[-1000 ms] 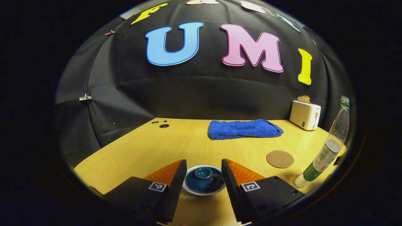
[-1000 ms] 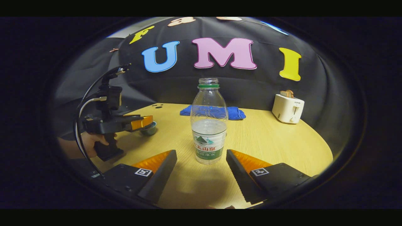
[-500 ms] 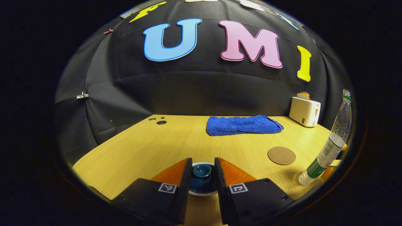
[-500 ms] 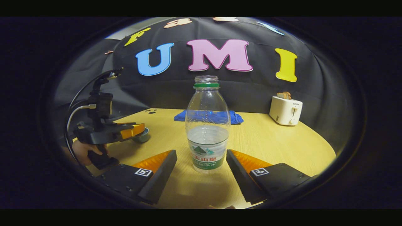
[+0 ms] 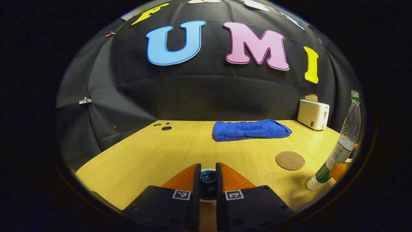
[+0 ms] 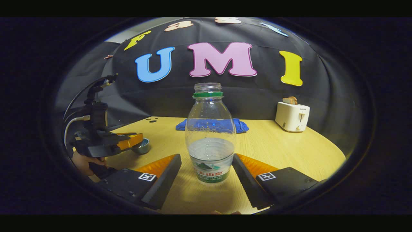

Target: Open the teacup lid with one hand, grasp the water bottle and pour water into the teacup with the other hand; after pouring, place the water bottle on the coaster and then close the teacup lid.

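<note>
While claws work | wooden table [image 5: 154, 151] (yellow) | black cloth wall [image 5: 199, 93]

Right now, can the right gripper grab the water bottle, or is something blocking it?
Probably yes. The right gripper is open, and the water bottle stands upright on the table between its fingers with nothing in front of it. The left gripper is off to the side at the teacup.
</note>
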Available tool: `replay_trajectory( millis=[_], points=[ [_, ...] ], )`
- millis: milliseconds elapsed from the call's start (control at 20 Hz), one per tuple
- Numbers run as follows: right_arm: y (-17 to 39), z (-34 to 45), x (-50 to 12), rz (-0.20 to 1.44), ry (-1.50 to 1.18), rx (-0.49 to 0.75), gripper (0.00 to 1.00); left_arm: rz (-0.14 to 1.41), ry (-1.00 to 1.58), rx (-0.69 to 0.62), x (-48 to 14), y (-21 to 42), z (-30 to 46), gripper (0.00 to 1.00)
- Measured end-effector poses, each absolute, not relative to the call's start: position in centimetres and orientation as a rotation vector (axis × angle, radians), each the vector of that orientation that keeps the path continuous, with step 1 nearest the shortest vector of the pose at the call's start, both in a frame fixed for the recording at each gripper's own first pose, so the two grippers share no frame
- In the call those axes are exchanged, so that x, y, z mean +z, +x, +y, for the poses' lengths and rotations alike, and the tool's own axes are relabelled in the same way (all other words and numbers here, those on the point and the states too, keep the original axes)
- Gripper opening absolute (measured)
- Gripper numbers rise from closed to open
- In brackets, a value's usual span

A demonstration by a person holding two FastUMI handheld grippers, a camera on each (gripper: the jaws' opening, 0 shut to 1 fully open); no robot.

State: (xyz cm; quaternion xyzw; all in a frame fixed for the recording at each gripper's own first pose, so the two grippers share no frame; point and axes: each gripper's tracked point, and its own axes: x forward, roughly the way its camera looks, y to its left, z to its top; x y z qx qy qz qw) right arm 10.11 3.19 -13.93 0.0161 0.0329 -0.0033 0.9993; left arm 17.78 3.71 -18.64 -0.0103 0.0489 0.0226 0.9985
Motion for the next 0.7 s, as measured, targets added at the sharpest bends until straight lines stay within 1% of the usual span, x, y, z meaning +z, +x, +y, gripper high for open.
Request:
replay_trajectory(
  millis=[100, 350, 700],
  points=[
    [10.6, 3.2, -13.5, 0.053, 0.04, -0.01, 0.98, 0.088, -0.045, 0.051, -18.3, 17.7, 3.9, 0.23],
    [12.2, 3.3, -12.6, 0.02, 0.056, -0.018, 0.99, 0.072, -0.069, 0.084, -17.0, 16.8, 5.0, 0.23],
    [13.8, 2.9, -12.5, -0.002, 0.048, -0.04, 1.0, 0.059, -0.085, 0.127, -15.3, 13.6, 7.4, 0.23]
  ],
)
